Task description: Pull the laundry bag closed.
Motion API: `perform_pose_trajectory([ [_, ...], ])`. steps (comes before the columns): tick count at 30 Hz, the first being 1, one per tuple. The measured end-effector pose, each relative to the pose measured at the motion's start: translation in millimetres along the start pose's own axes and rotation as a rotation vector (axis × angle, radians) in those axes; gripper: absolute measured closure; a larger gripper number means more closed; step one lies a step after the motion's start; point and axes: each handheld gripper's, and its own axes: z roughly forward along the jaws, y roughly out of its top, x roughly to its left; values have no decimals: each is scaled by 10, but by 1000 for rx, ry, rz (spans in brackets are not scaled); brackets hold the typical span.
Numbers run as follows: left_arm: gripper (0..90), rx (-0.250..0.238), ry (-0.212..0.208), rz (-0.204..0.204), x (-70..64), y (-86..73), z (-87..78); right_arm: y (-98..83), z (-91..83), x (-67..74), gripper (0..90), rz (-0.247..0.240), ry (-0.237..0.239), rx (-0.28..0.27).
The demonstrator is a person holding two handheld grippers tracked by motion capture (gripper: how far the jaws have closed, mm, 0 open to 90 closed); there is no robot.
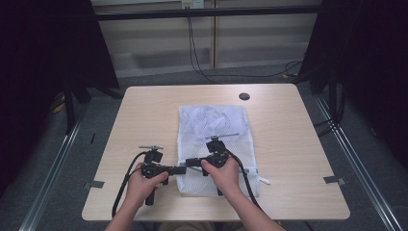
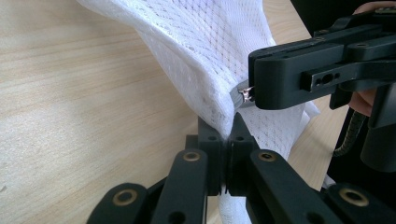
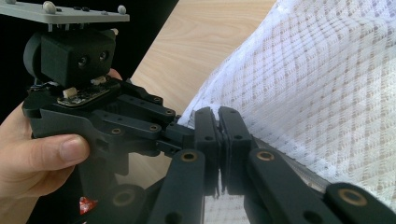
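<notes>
Okay, high view: white mesh laundry bag (image 1: 214,144) lies flat mid-table (image 1: 298,144), white clothing visible inside at the far end. Both hands sit at the bag's near left corner; left gripper (image 1: 182,169) points right at the bag edge, right gripper (image 1: 188,162) points left, tips almost meeting.

Left gripper view: left gripper (image 2: 229,135) has its jaws together, clamped on a fold of the mesh, which is lifted off the table here. The right gripper (image 2: 250,95) comes in from the right, pinching a small metal bit (image 2: 243,95) at the bag edge, likely the zipper pull.

Right gripper view: right gripper (image 3: 219,126) jaws pressed together at the mesh edge; the pull itself is hidden between them. Left gripper body and the hand (image 3: 37,154) holding it sit just beside.

Progress, my read: clothing looks loaded, both grips set at the zipper end. Left to do: pull the zipper along while the left holds the fabric taut. Can't tell how far the zipper is run.
</notes>
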Motion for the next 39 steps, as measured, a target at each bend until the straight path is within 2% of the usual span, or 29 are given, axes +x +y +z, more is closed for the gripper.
perform_pose_trajectory([
  [18, 880, -3, -10, -8, -4, 7, -20, -14, -70, -73, 879, 2, -15, 2],
  [29, 880, -3, -12, -5, -14, 11, -22, -14, -92, -82, 879, 3, -2, -2],
  [30, 880, -10, -10, -15, -25, 10, -19, -15, -94, -81, 879, 2, -2, -3],
  [39, 881, -1, -17, -5, -31, 9, -9, -18, -111, -99, 879, 2, 7, 2],
])
